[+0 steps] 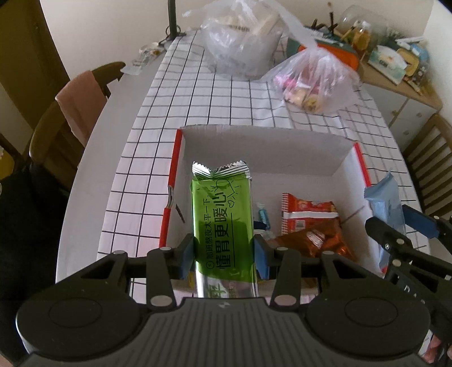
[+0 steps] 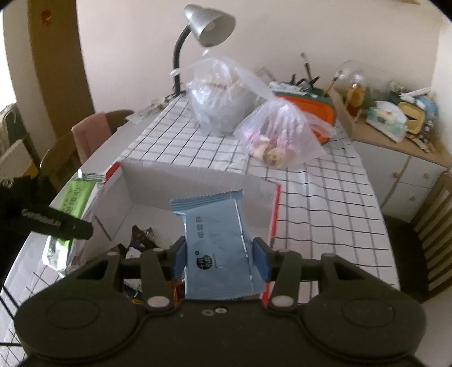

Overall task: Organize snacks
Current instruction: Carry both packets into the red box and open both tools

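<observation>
The left hand-held gripper (image 1: pixel 224 255) was clamped on a long green foil snack packet with dark Chinese lettering (image 1: pixel 221 217), its blue pads pressing the packet's two long edges. The packet stood lengthwise over the near left part of an open white cardboard box with red outer edges (image 1: pixel 282 141), crimped silver end pointing away. Inside the box lay a red-and-white snack bag (image 1: pixel 306 214), an orange-brown foil bag (image 1: pixel 313 240) just in front of it, and a small blue-capped item (image 1: pixel 262 216) between these and the green packet; what that item was could not be told.

The right hand-held gripper (image 2: pixel 219 258) was clamped on a pale blue rectangular snack pouch with a dark round logo (image 2: pixel 217 242), held upright over the box's near right side, pads against its side edges.

The box sat on a counter covered with a white cloth gridded in black lines (image 2: pixel 310 197). Farther back on the cloth stood a large clear plastic bag with pale contents (image 2: pixel 217 98) and, beside it, a smaller clear plastic bag of pink and yellow sweets (image 2: pixel 279 138). A silver desk lamp on a black gooseneck (image 2: pixel 209 25) rose behind them.
</observation>
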`<state>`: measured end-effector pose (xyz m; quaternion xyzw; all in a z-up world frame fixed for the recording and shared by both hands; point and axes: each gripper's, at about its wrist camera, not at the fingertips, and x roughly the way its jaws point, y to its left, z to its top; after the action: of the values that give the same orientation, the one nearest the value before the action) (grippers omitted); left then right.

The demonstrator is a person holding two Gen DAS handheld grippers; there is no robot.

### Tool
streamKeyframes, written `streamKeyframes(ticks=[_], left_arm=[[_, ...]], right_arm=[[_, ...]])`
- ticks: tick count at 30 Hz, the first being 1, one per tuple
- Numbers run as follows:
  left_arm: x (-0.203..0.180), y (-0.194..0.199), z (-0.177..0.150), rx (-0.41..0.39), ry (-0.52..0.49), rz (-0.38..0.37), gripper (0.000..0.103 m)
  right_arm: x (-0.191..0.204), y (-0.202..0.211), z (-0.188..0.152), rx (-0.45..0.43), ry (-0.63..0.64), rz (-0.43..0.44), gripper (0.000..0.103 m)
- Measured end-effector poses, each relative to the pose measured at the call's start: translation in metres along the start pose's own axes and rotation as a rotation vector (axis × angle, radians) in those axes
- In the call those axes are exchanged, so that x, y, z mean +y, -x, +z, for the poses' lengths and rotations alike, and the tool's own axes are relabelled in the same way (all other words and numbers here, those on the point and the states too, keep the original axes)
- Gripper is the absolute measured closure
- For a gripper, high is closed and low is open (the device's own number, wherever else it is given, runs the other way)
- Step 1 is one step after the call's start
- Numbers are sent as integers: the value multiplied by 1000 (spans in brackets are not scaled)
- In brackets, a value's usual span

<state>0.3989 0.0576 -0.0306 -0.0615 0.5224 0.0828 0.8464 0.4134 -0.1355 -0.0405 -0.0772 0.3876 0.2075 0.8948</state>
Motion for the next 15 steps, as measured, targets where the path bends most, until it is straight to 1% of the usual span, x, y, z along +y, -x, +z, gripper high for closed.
streamKeyframes(ticks=[8,15], left_arm=[[-5,-35,9,48,-10,20,60],[-8,-52,14,66,-13,56,60]], right_arm=[[-1,-39,2,57,26,22,56],[4,-60,-2,98,68,35,56]])
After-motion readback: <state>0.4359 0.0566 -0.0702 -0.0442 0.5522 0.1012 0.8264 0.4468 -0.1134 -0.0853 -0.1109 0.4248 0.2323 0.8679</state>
